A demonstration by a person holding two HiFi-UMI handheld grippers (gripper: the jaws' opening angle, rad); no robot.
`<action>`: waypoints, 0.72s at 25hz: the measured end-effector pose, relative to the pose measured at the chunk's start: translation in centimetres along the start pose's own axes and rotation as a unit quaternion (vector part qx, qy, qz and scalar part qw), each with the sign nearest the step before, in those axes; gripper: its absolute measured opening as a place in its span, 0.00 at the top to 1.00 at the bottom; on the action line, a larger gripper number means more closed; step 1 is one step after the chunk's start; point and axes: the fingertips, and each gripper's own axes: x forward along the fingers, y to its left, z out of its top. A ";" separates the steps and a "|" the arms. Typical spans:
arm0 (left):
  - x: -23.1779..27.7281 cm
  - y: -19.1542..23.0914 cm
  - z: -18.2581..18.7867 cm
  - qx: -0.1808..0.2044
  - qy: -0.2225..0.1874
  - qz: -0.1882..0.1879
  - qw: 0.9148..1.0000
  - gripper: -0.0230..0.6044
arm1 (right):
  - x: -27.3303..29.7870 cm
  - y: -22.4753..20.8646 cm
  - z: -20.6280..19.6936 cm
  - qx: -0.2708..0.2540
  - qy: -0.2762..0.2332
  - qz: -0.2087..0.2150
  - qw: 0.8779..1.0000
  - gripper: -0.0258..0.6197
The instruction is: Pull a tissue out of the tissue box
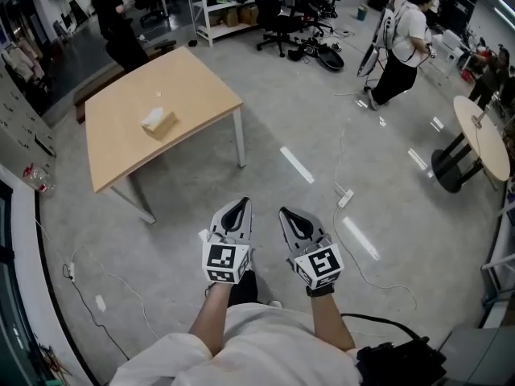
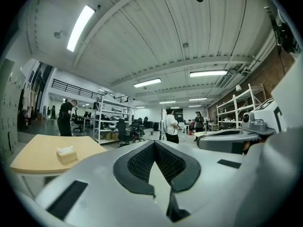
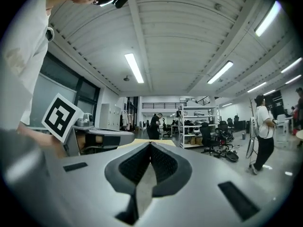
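The tissue box (image 1: 159, 122), tan with a white tissue poking from its top, rests on the wooden table (image 1: 129, 143) well ahead and to the left. In the left gripper view the tissue box (image 2: 66, 155) shows at the left, far beyond the jaws. My left gripper (image 1: 240, 203) and right gripper (image 1: 286, 213) are held side by side over the floor, pointing level, both shut and empty. The left gripper (image 2: 154, 143) has its tips meeting. The right gripper (image 3: 150, 144) also has its tips together, with the table edge (image 3: 142, 141) just behind them.
Grey concrete floor lies between me and the table. Cables and a power strip (image 1: 345, 199) lie on the floor to the right. A round table (image 1: 483, 135) stands far right. People stand at the back, one (image 1: 117, 22) behind the table, another (image 1: 402, 43) at right. Shelving (image 1: 225, 2) and chairs line the rear.
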 end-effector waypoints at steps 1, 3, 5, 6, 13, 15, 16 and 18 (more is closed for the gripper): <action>1.3 1.3 -0.1 -0.004 0.000 -0.002 1.000 0.96 | 1.7 -0.7 -0.2 0.005 0.003 0.004 1.000 0.96; 3.9 4.0 0.7 -0.015 -0.004 -0.011 1.000 0.96 | 5.5 -2.4 0.3 0.016 -0.001 0.003 1.000 0.96; 6.4 7.0 2.2 -0.024 -0.013 -0.021 0.999 0.96 | 9.7 -4.0 1.7 0.023 -0.012 -0.001 1.000 0.96; 7.7 8.6 3.1 -0.026 -0.019 -0.026 0.999 0.96 | 11.8 -4.7 2.5 0.021 -0.014 0.001 1.000 0.96; 15.4 18.7 5.2 -0.035 -0.031 -0.043 0.998 0.96 | 25.4 -6.3 4.6 -0.025 0.001 0.040 0.999 0.96; 16.8 20.8 5.2 -0.032 -0.028 -0.044 0.998 0.96 | 27.9 -6.2 4.8 -0.029 0.003 0.054 0.998 0.96; 17.4 21.7 5.1 -0.031 -0.024 -0.041 0.998 0.96 | 28.9 -6.2 4.8 -0.028 0.004 0.061 0.998 0.96; 18.4 23.2 4.5 -0.028 -0.014 -0.035 0.999 0.96 | 30.4 -6.4 4.7 -0.021 0.003 0.073 0.997 0.96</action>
